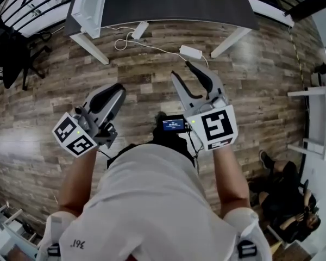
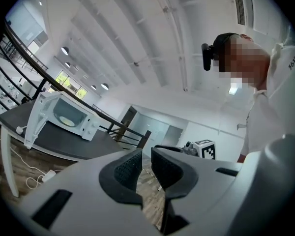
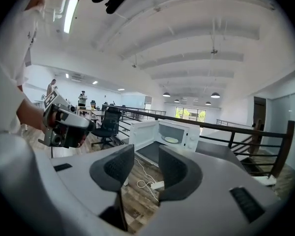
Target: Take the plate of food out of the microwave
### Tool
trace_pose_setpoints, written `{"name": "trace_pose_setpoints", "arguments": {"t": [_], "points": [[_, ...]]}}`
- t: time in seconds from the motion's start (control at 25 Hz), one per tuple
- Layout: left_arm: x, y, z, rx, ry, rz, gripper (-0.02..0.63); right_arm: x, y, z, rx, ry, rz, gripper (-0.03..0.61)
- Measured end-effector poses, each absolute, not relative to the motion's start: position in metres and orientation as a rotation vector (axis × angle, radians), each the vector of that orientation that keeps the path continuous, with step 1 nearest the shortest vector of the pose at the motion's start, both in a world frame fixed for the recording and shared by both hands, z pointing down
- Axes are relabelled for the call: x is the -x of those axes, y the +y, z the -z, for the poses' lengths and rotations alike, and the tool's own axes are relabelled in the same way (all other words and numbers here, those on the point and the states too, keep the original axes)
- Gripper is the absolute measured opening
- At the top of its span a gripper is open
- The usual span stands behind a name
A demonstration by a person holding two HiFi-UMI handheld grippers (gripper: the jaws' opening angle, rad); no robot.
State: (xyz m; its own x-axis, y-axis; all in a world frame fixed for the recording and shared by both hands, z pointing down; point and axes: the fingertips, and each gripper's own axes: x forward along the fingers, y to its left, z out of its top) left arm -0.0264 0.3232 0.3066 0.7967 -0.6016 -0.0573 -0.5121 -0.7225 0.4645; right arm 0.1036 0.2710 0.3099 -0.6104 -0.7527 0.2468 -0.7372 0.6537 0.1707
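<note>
The white microwave (image 1: 89, 7) stands on a dark table (image 1: 168, 1) well ahead of me, its door (image 3: 143, 134) swung open. A plate with pale food (image 3: 171, 140) lies inside, also seen as the plate (image 2: 66, 120) in the left gripper view. My left gripper (image 1: 115, 91) is held out over the wooden floor, its jaws a narrow gap apart with nothing between them. My right gripper (image 1: 182, 69) is beside it, jaws wider apart and empty. Both are far short of the microwave (image 2: 71, 116).
White power adapters (image 1: 190, 51) and a cable (image 1: 152, 47) lie on the floor by the table legs. A black office chair (image 1: 11, 48) stands at the left, a white table (image 1: 320, 118) at the right. A person (image 1: 288, 194) sits at the lower right. A dark railing (image 3: 246, 132) runs behind.
</note>
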Motion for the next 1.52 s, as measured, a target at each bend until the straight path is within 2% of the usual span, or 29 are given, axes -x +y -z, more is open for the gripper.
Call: {"name": "trace_pose_setpoints", "arguments": {"t": [0.2,0.64,0.88,1.52], "points": [[0.006,0.283,-0.303,-2.505,-0.883,0.32,0.061,-0.115,0.232,-0.31,-1.122,-2.658,0.01,0.141],[-0.008,0.209,-0.325,-2.425,-0.931,0.252,0.061,-0.122,0.162,-0.32,-1.134,-2.701,-0.148,0.018],[-0.005,0.142,-0.33,-2.489,-0.863,0.201,0.061,-0.109,0.111,-0.322,-1.189,-2.678,-0.168,0.015],[0.085,-0.039,-0.338,-2.446,-0.889,0.111,0.063,-0.024,-0.05,-0.332,-1.414,-2.556,-0.387,0.015]]}}
